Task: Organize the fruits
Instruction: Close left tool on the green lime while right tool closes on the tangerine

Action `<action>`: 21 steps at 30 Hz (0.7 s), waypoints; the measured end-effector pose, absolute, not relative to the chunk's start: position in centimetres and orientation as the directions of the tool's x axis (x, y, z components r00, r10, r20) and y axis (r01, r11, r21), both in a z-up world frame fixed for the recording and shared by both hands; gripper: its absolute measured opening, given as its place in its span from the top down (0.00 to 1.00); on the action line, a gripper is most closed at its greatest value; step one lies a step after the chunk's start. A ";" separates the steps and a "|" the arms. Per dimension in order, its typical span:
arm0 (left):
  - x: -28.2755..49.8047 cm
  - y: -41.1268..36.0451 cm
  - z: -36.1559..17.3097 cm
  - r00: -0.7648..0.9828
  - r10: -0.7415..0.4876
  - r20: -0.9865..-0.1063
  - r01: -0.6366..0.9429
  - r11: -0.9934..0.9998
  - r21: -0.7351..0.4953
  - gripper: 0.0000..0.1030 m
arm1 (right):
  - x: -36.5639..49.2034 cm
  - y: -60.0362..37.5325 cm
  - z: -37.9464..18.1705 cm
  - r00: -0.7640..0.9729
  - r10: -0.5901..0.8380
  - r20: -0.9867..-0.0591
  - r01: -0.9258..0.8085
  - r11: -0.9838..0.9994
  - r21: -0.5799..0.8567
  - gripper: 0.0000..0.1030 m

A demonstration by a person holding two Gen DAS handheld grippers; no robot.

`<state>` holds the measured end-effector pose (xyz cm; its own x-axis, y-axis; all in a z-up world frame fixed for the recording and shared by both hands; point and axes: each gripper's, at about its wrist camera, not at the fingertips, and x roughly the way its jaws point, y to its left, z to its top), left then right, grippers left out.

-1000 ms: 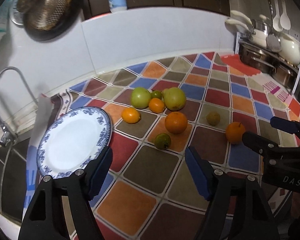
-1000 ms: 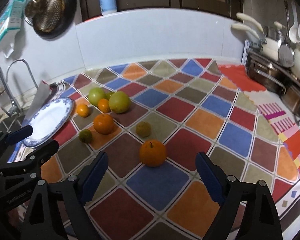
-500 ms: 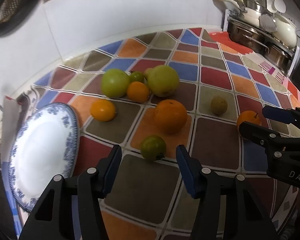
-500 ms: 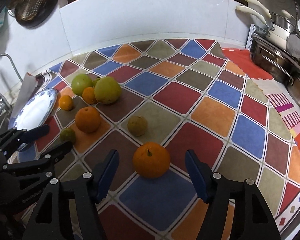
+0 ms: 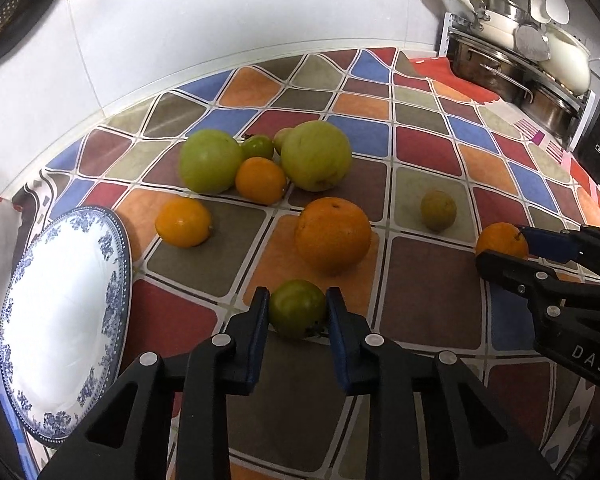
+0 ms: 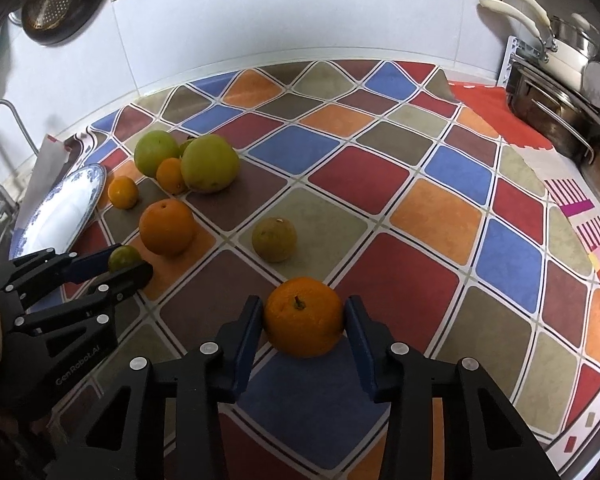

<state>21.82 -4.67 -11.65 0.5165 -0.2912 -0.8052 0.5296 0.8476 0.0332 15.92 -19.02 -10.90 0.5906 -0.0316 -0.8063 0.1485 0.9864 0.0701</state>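
Your left gripper (image 5: 298, 312) pinches the small green fruit (image 5: 297, 307), which sits on the mat (image 5: 420, 152) just in front of the big orange (image 5: 333, 235); both blue pads touch its sides and its lower edge is hidden behind the fingers. In the right wrist view only the top of this fruit shows between those fingers. Your right gripper (image 6: 304, 322) has the stemmed orange (image 6: 304, 316) between its pads, and the jaws are closing; the pads seem to touch its skin on both sides. From the left wrist view this orange is half covered by your right gripper, so only its top shows.

Beyond the big orange lie two large green fruits (image 5: 210, 160), touching a small orange one (image 5: 261, 180) between them. Behind these a small green one (image 5: 258, 146) is partly hidden, and another pale fruit behind it I cannot make out well. A yellowish-brown fruit (image 5: 438, 210) stands alone toward the right, and one more small orange (image 5: 184, 222) lies near the plate (image 5: 116, 248).

The blue-and-white plate is at the left of the mat, its left rim cut by the picture edge. The pots (image 5: 500, 76) at the far right are cut off too
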 end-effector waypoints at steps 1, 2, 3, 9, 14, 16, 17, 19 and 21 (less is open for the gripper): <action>21.8 -4.6 -11.6 0.514 -0.295 -0.806 0.530 0.847 0.028 0.72 | 15.9 -19.0 -10.9 0.591 -0.029 -0.806 0.147 0.987 0.072 0.58; 21.8 -4.6 -11.5 0.512 -0.299 -0.806 0.531 0.847 0.023 0.72 | 15.9 -19.0 -10.9 0.592 -0.026 -0.805 0.144 0.987 0.074 0.58; 21.7 -4.6 -11.4 0.513 -0.299 -0.805 0.531 0.847 0.024 0.72 | 15.9 -18.9 -10.8 0.594 -0.024 -0.804 0.142 0.987 0.075 0.58; 20.9 -4.2 -10.0 0.538 -0.313 -0.783 0.525 0.851 0.020 0.72 | 15.3 -18.4 -9.6 0.627 -0.021 -0.778 0.114 0.991 0.065 0.58; 19.8 -3.4 -8.3 0.571 -0.320 -0.756 0.505 0.863 0.016 0.72 | 14.8 -17.7 -8.2 0.659 -0.010 -0.752 0.078 0.995 0.056 0.58; 19.4 -3.0 -7.7 0.582 -0.325 -0.745 0.496 0.868 0.009 0.72 | 14.4 -17.4 -7.6 0.673 -0.002 -0.740 0.061 0.997 0.052 0.58; 19.2 -2.7 -7.3 0.588 -0.327 -0.739 0.492 0.871 0.006 0.72 | 14.3 -17.2 -7.3 0.679 0.002 -0.734 0.052 0.997 0.051 0.58; 18.6 -2.2 -6.7 0.604 -0.332 -0.725 0.483 0.876 0.002 0.72 | 14.0 -16.8 -6.7 0.693 0.014 -0.721 0.031 0.998 0.049 0.58; 18.1 -1.6 -6.0 0.620 -0.333 -0.710 0.471 0.882 -0.003 0.72 | 13.8 -16.4 -6.2 0.705 0.026 -0.709 0.013 0.999 0.049 0.58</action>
